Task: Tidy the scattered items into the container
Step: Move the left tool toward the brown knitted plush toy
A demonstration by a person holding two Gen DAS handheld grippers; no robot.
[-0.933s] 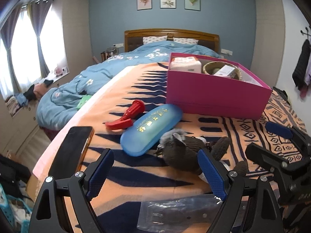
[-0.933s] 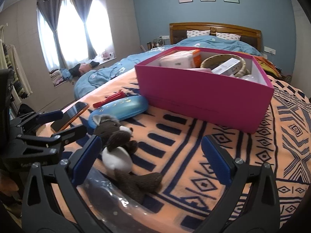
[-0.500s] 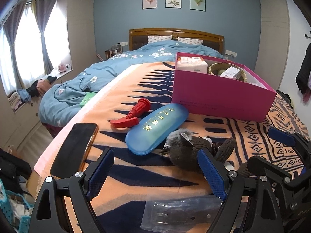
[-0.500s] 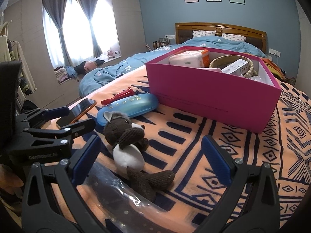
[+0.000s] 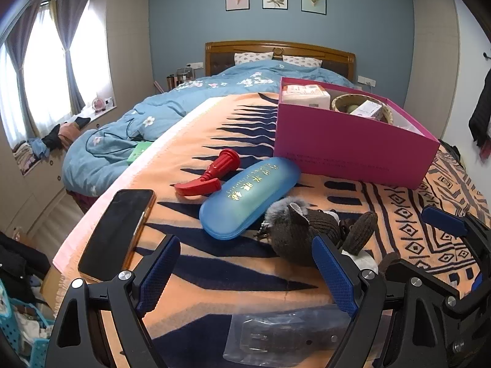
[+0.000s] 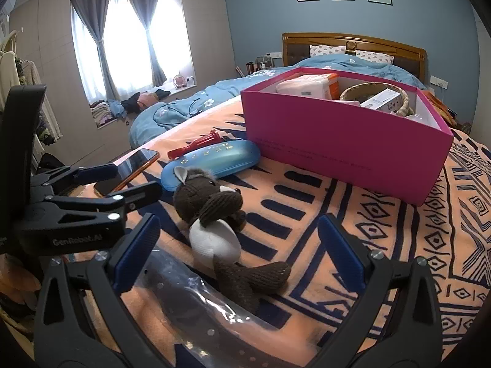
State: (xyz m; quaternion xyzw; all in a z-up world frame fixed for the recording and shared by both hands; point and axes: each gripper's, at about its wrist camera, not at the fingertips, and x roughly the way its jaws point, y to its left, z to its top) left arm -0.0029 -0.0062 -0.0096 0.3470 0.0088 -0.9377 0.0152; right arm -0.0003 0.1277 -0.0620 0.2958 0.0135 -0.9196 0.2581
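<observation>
From the left wrist view, the left gripper point(image 5: 245, 271) has its fingers spread wide and empty, facing the blue oval plastic glasses case point(image 5: 249, 197) on the bed (likely staging a grab). The right wrist view shows the right gripper point(image 6: 239, 247), equally wide and empty, framing the brown knitted plush toy point(image 6: 219, 220), plus more of the inside of the pink cardboard box point(image 6: 343, 141).

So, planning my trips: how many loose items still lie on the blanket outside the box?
5: phone, red nozzle, blue case, stuffed toy, plastic bag. More may be hidden.

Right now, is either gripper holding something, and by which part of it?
Nothing is held. The left gripper and the right gripper are both open above the blanket, near the stuffed toy.
</observation>
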